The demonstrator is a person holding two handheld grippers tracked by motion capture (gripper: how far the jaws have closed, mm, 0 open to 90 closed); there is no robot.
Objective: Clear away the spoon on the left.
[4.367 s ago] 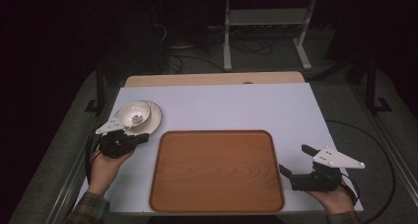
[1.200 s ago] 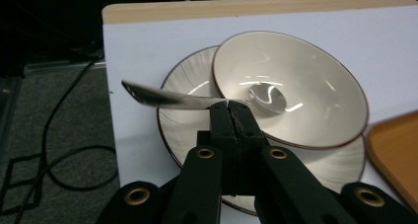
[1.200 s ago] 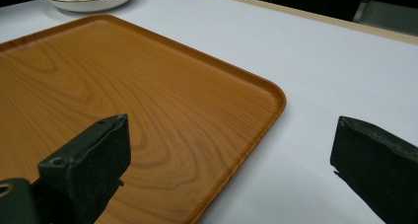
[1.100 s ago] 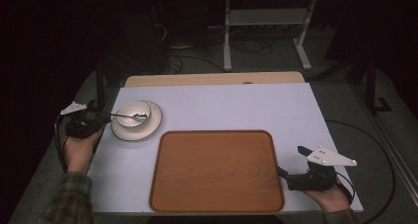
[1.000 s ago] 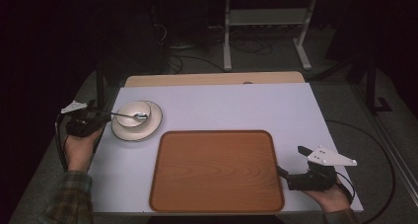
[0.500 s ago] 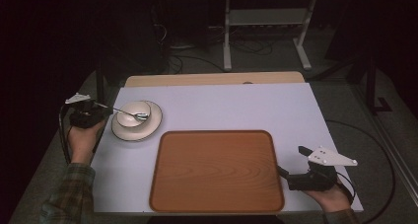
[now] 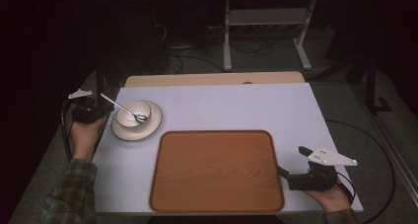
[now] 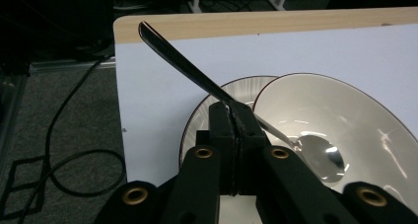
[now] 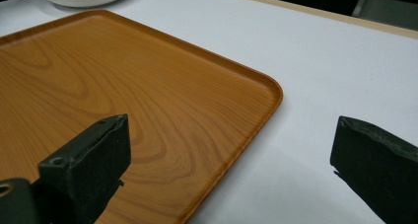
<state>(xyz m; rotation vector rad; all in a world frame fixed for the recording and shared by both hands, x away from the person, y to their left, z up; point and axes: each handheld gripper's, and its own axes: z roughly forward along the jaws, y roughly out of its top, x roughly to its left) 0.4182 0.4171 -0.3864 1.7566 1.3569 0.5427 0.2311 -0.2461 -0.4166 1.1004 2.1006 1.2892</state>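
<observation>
A white bowl sits on a white dark-rimmed plate at the table's left. A metal spoon slants with its scoop inside the bowl and its handle raised toward the far left. My left gripper, at the table's left edge, is shut on the spoon's handle near the middle; its jaws meet around the shaft above the plate. My right gripper rests at the near right corner. In the right gripper view my right gripper stands open with nothing between its jaws, one over the wooden tray.
The brown wooden tray lies bare at the front middle of the white table top. A strip of bare wood runs along the far edge. Cables lie on the floor left of the table, and a metal stand is behind.
My left hand has shifted a little toward the far left with the spoon, and the handle now tilts higher while the scoop stays in the bowl. The right gripper has not moved.
</observation>
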